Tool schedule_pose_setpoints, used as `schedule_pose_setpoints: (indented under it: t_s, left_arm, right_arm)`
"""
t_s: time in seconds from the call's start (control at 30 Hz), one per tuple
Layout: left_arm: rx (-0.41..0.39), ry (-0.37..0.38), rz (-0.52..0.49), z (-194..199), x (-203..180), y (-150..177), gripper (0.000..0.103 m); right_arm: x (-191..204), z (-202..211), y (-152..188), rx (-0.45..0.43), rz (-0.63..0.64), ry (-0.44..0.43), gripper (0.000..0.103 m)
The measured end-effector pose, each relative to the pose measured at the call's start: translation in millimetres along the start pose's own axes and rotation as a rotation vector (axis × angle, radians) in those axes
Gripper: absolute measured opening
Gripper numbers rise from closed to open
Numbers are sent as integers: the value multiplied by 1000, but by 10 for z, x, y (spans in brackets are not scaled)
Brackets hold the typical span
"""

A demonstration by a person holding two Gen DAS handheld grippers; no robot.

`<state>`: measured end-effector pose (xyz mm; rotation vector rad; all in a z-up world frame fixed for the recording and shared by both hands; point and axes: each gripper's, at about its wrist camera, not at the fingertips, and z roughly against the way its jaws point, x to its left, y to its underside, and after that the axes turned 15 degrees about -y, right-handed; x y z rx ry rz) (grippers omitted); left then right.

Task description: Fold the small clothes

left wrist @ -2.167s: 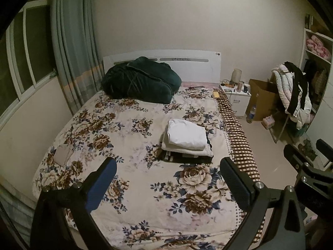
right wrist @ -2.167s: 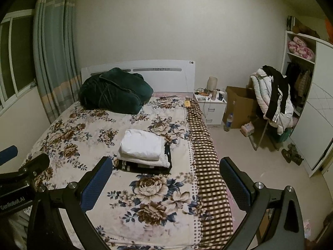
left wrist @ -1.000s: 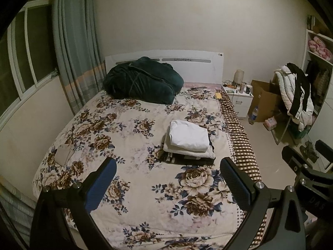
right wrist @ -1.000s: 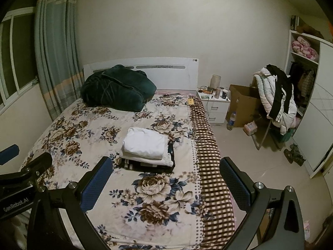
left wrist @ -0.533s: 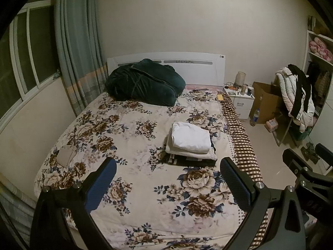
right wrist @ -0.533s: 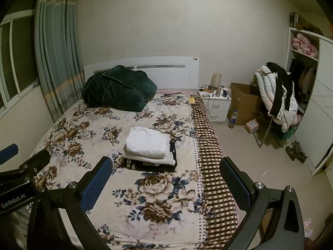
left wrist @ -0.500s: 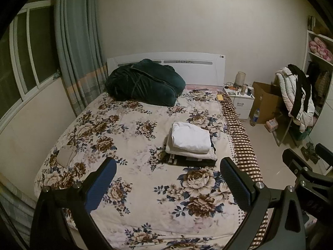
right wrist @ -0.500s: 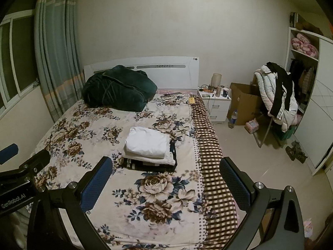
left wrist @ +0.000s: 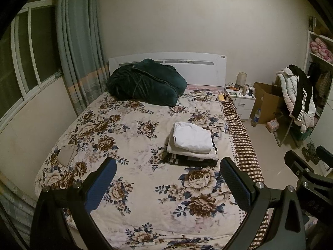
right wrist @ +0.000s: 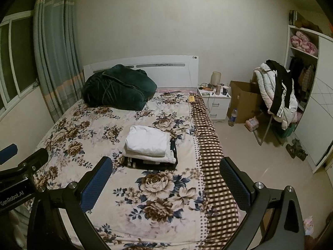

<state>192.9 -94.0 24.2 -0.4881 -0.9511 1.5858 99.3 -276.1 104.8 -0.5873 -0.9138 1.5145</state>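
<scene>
Since the frames of two seconds back both cameras have drawn away and risen a little: the bed sits lower and smaller in view, more of the wall and curtain shows, and nothing on the bed has shifted.

At far left hang the pleated grey-blue curtain (left wrist: 79, 48) and the window. On the near left of the floral bedspread (left wrist: 133, 137) lies a small beige cloth (left wrist: 67, 155), flat, limp and apart from everything else. The left gripper (left wrist: 168, 184) hangs above the foot of the bed with its jaws spread wide and nothing between its blue ribbed pads. A dark green plush quilt (left wrist: 145, 83) is heaped against the white headboard. Right of centre sits the stack of folded clothes (right wrist: 150, 145): soft white pieces squared off on top of a dark striped one, edges fairly even. The right gripper (right wrist: 166, 184) is likewise wide and empty, over the brown checked blanket (right wrist: 210, 166) along the bed's right edge. Beyond are a nightstand, a cardboard box and a chair piled with jackets.

My judgement is that the stack is finished and the hands are between garments. The next move probably calls for reaching down to the beige cloth, if it is a garment, which I cannot tell, pinching thin slack fabric at two corners
</scene>
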Motion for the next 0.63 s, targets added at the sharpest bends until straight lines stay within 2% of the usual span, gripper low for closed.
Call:
schedule_pose_setpoints:
  t_s: [0.63]
  left_arm:
    - [-28,-23,14,103,77,59,102]
  right_arm:
    - [49,32,51,3,-5,-3,103]
